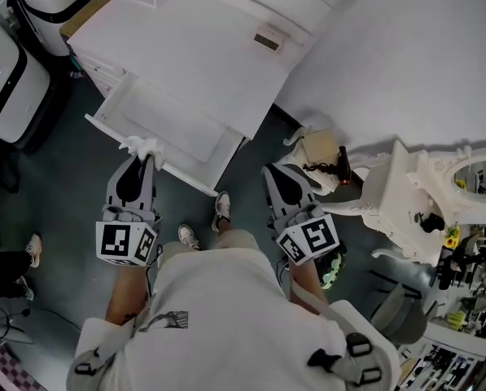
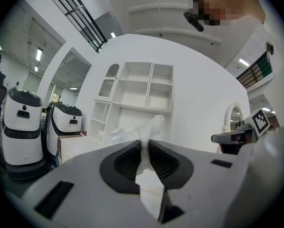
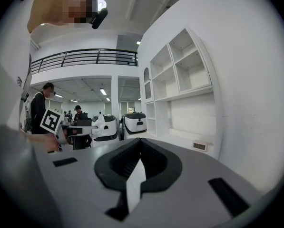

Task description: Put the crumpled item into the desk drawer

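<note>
The crumpled item is a white tissue (image 1: 142, 147) and my left gripper (image 1: 145, 158) is shut on it. In the left gripper view the tissue (image 2: 149, 127) sticks out beyond the closed pads. The gripper tip hangs at the front rim of the open white desk drawer (image 1: 157, 112), which looks empty inside. The drawer belongs to the white desk (image 1: 210, 51). My right gripper (image 1: 273, 170) hovers over the floor to the right of the drawer. Its jaws are shut with nothing between them, as the right gripper view (image 3: 141, 144) shows.
A small digital clock (image 1: 267, 41) sits on the desk by the wall. White shelves (image 2: 137, 87) stand above the desk. Two white robot units (image 1: 6, 72) stand to the left. An ornate white vanity table (image 1: 413, 190) and a bag (image 1: 324, 155) are on the right. My feet are below the drawer.
</note>
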The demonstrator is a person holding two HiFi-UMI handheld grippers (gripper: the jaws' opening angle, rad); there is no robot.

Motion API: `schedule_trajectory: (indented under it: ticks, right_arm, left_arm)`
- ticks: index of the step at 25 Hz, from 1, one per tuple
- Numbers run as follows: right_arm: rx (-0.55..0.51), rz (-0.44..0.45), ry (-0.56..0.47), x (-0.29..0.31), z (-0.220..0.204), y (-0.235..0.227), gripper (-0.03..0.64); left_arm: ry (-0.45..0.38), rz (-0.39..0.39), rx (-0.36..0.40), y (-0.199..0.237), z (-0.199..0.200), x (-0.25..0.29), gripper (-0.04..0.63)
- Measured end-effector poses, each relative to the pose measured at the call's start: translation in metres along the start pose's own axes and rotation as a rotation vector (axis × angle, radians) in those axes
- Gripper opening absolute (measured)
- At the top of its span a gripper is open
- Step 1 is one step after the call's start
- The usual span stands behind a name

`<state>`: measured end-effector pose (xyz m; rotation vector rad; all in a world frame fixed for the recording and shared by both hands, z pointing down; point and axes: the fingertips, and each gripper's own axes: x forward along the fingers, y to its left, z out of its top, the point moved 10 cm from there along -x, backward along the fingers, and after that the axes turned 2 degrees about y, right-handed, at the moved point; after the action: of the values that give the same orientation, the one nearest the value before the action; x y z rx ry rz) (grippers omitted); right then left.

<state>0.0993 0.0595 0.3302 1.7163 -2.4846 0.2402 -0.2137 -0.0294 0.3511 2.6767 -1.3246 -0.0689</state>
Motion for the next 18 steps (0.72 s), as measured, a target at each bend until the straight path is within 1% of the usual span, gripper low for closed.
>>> schedule_trajectory:
  ticks: [5,9,13,18]
  right_arm:
    - [0.015,0.067,-0.050,0.032,0.010,-0.039,0.009]
    - [0.033,0.104,-0.070,0.055,0.016,-0.069,0.009]
    - [0.050,0.143,-0.062,0.074,0.016,-0.085,0.009]
    - [0.067,0.162,-0.041,0.090,0.015,-0.102,0.009]
  left_arm:
    - [0.029,0.052,0.041,-0.010,0.010,0.027,0.060]
    - [0.028,0.086,0.070,-0.016,0.022,0.051,0.060]
    - [0.044,0.124,0.075,-0.015,0.025,0.065,0.060]
    - [0.105,0.139,0.054,-0.016,0.011,0.083,0.060]
